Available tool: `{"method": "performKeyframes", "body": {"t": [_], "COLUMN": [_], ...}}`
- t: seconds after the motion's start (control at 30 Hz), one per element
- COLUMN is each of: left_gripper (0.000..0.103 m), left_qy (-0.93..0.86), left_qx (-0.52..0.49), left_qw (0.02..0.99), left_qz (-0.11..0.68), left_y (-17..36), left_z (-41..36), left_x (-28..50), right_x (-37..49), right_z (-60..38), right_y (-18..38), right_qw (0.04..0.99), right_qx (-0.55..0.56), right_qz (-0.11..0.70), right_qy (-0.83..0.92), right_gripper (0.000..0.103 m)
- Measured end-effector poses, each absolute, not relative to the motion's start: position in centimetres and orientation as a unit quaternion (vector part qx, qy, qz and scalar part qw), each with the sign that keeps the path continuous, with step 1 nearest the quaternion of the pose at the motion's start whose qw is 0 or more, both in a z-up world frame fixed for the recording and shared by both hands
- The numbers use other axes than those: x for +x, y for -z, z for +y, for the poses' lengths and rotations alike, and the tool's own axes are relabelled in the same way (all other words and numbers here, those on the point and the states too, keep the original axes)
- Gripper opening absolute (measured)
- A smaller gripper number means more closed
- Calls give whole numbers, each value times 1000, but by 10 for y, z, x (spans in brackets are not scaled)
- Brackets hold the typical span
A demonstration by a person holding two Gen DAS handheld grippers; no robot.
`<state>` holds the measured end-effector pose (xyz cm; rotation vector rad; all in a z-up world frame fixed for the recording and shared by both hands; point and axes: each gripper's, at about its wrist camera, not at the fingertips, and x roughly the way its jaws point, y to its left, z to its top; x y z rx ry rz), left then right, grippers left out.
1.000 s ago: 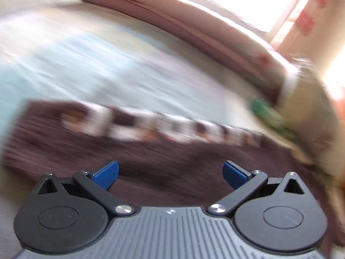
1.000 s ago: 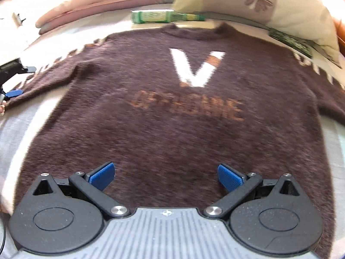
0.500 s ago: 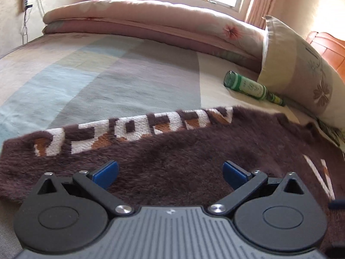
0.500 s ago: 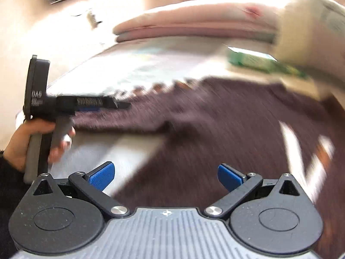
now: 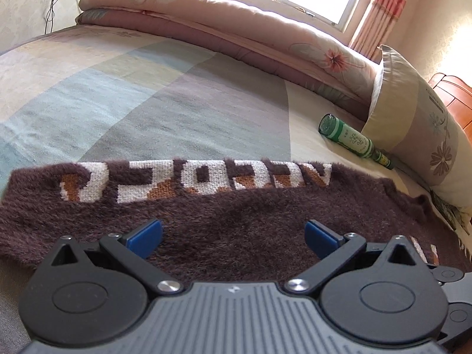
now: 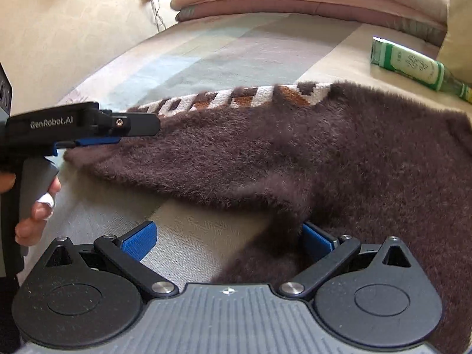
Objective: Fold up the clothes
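A fuzzy dark brown sweater [image 6: 368, 159] lies flat on the bed. Its left sleeve [image 5: 206, 206], with white and orange knitted letters, stretches across the left wrist view. My left gripper [image 5: 233, 234] hovers open just above the sleeve's near edge, with nothing between its blue pads. From the right wrist view, the left gripper [image 6: 118, 135] shows at the sleeve's cuff end, held by a hand [image 6: 35, 206]. My right gripper [image 6: 228, 240] stands open at the armpit, its right pad [image 6: 317, 240] against the sweater's side edge.
A green bottle [image 5: 354, 140] lies on the sheet beside a floral pillow [image 5: 419, 135]. A rolled pink quilt [image 5: 221, 20] runs along the far edge under a window. Striped bedsheet [image 5: 132, 94] spreads beyond the sleeve.
My right gripper swung left from the sweater's chest to the armpit and side edge. My left gripper settled closer over the sleeve. Both stayed open.
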<state>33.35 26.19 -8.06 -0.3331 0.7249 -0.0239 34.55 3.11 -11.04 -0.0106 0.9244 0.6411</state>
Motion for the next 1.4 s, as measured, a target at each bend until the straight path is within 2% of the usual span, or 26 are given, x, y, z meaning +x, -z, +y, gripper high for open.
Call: {"method": "performKeyframes", "body": {"t": [0.27,0.47,0.6,0.7,0.9,1.17,1.27,1.4], "left_gripper": [102,102,102,102,102,102,102,102], "left_qy": [13,10,3,-1,-5,-9,-23,-55], "left_qx": [-170,-173,-181,-189,-198,-195,-174,-151], "left_qw": [923,924,924,924,923,924,926,927], "left_qz": [345,340,337,333,329,328,334,339], "left_y": [77,74,72,70,69,67,68,71], "left_z": [264,269,275,281,288,290,287,288], "left_x": [331,327,325,324,323,321,322,324], "right_x": [346,325,326,334,359,380,402,412], "right_z": [44,65,93,110,111,54,35,45], "right_y": [106,86,91,107,109,74,74,93], "right_qw": [846,866,842,826,825,861,873,871], "right_qx": [-52,-124,-131,-122,-16,-25,1,-23], "right_qz": [438,365,373,396,417,417,430,449], "right_qy": [-300,-318,-367,-382,-382,-291,-229,-199], "right_gripper": [103,103,103,103,103,103,103,103]}}
